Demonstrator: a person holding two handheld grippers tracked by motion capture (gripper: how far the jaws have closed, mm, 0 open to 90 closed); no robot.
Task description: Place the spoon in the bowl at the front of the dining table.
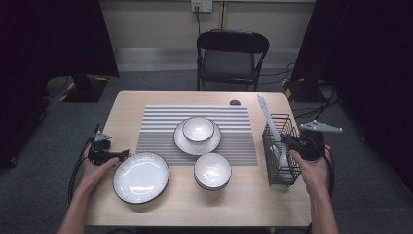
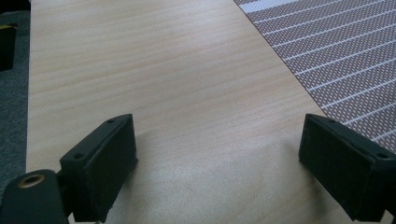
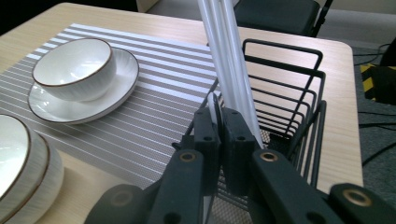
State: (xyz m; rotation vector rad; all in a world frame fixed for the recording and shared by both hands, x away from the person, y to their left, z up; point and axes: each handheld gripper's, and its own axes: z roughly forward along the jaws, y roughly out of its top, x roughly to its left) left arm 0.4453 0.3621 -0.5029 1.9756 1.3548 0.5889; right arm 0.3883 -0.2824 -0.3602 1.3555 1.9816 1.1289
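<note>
The spoon (image 3: 215,109), a thin white piece, stands in the wire basket (image 3: 299,88) at the right edge of the worktop (image 1: 204,209), beside long white utensils (image 3: 229,60) that lean out over the basket's far rim. The right tongs (image 3: 218,122) are clamped on the spoon's edge, which shows as a pale sliver between the two nearly closed jaws just above the basket's near wall. The left tongs (image 2: 217,154) hang wide open over bare wood with nothing between the jaws, near the big plate (image 1: 141,177) at the worktop's left front. The likely step in hand is lifting the spoon out, perhaps toward the bowls (image 1: 212,170) or the bowl on a saucer (image 1: 198,129) on the striped mat (image 1: 160,131). The grip looks thin: glazed or smooth plastic held by a narrow edge could swivel or slip from the pads as it rises. A slanted pull might catch the spoon's wider end on the wires and tilt the light basket, which no hand steadies. The leaning utensils touch or lie just beside the held piece, so they may be dragged along and clatter out.
</note>
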